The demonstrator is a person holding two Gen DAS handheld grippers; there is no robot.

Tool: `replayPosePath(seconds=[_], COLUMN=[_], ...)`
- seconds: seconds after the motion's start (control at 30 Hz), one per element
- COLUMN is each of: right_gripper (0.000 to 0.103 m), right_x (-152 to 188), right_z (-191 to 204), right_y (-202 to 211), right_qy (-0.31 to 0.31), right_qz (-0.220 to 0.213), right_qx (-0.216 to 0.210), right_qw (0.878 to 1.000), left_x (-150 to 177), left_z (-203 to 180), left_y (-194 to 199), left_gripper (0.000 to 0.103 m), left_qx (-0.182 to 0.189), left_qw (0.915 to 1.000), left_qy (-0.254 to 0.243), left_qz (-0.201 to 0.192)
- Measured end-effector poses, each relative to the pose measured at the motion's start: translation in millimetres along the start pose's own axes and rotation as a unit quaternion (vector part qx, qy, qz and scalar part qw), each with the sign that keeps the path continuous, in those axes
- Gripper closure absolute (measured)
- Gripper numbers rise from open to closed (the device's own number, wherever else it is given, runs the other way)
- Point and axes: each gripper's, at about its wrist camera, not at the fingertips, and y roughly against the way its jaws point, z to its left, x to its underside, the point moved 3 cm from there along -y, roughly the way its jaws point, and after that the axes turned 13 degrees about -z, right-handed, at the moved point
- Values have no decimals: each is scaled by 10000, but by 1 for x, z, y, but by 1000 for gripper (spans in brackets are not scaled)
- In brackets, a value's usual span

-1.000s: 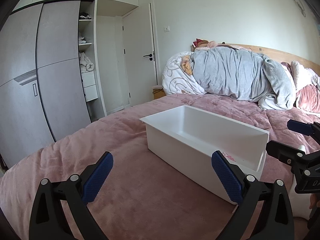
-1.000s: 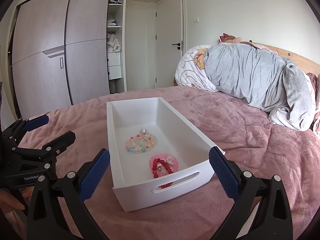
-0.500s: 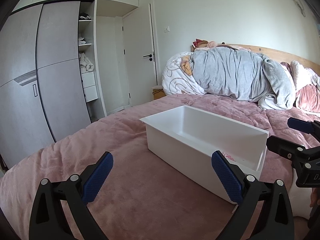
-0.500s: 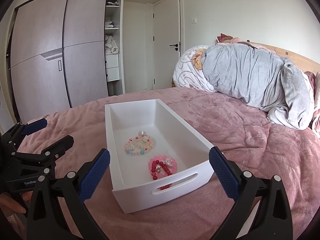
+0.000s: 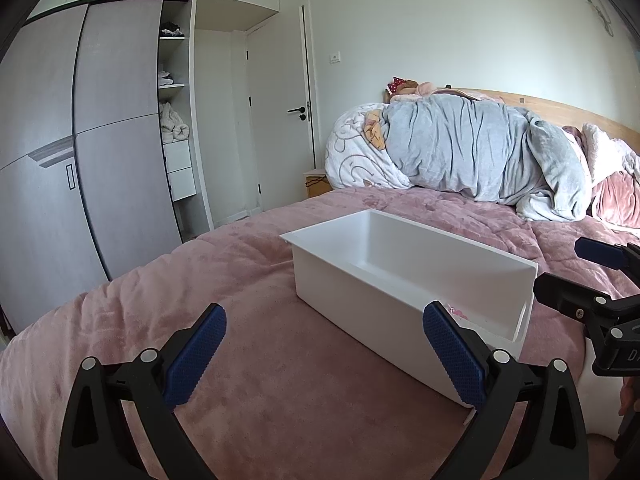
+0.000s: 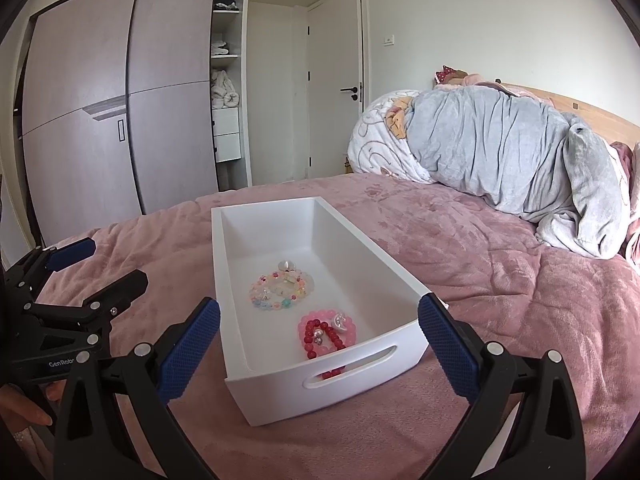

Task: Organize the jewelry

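A white open box (image 6: 400, 288) with a slot handle sits on the pink bedspread; it also shows in the left wrist view (image 5: 360, 300). Inside lie a pastel bead bracelet (image 6: 280, 290) and pink and red bead bracelets (image 6: 326, 334) near the handle end. My right gripper (image 6: 319, 344) is open and empty, its jaws wide on either side of the box's near end. My left gripper (image 5: 324, 354) is open and empty, to the left of the box; it shows in the right wrist view (image 6: 92, 264).
The pink bedspread (image 6: 500, 288) covers the bed. A grey and white duvet heap (image 6: 500, 152) lies at the headboard, behind the box. A wardrobe (image 5: 80, 140) and a closed door (image 5: 280, 120) stand beyond the bed's edge.
The right gripper has drawn slightly back and up from the box. The left gripper has hardly moved. Both stay open.
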Motion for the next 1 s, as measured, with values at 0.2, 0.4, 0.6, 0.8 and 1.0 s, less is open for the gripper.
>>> replayPosePath(seconds=[0.2, 0.4, 0.6, 0.8, 1.0], right_gripper=[5, 5, 5, 5, 5], right_x=[4, 5, 6, 6, 6], right_z=[3, 5, 4, 4, 4], right_y=[-2, -3, -3, -2, -3], right_qy=[29, 92, 82, 84, 83], right_qz=[56, 89, 97, 100, 105], right_qx=[-51, -62, -59, -71, -84], right_qw=[10000, 9999, 9999, 9999, 9999], left_x=[4, 6, 6, 5, 6], left_z=[1, 2, 2, 5, 3], left_y=[-1, 3, 7, 6, 6], left_gripper=[3, 3, 4, 4, 4], left_qx=[1, -32, -1, -44, -56], left_qw=[10000, 9997, 9997, 9997, 9997], left_qy=[65, 222, 197, 230, 224], left_qz=[31, -79, -132, -123, -104])
